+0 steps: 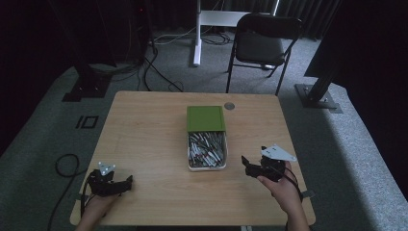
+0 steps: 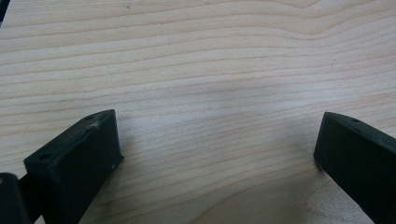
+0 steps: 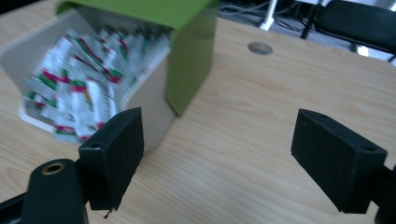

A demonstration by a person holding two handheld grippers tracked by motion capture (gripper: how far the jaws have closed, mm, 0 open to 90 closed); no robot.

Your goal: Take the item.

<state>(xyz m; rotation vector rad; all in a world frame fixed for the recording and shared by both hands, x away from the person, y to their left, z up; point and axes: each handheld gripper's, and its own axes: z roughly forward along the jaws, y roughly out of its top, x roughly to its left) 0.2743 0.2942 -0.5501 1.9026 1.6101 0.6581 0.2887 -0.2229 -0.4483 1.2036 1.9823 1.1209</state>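
**Both grippers spread and empty, box of sachets at table centre**

Nearest you, at the near edge of the light wooden table (image 1: pixel 144 125), your two forearms come in from below. Your left hand (image 1: pixel 96 204) holds the left black two-jaw gripper (image 1: pixel 126 182) low at the near left corner, its grey three-cornered plate on top and its cable trailing off the table's left edge. In the left gripper view its jaws stand wide apart over bare wood grain, with nothing between them.

Your right hand (image 1: pixel 284 185) holds the right black two-jaw gripper (image 1: pixel 246 163) at the near right, pointing left. In the right gripper view its jaws are likewise spread wide and hold nothing.

The white rectangular box (image 1: pixel 207 150) sits at the middle of the table, just left of the right gripper and apart from it. Its green lid (image 1: pixel 206 118) covers the far half; the near half is uncovered and packed with small white sachets (image 3: pixel 79 93) bearing red and green print. That print is too blurred to read.

A small round hole (image 1: pixel 229 106) is set in the tabletop just right of the lid's far corner. Beyond the table stands a black folding chair (image 1: pixel 262 45) on grey carpet.
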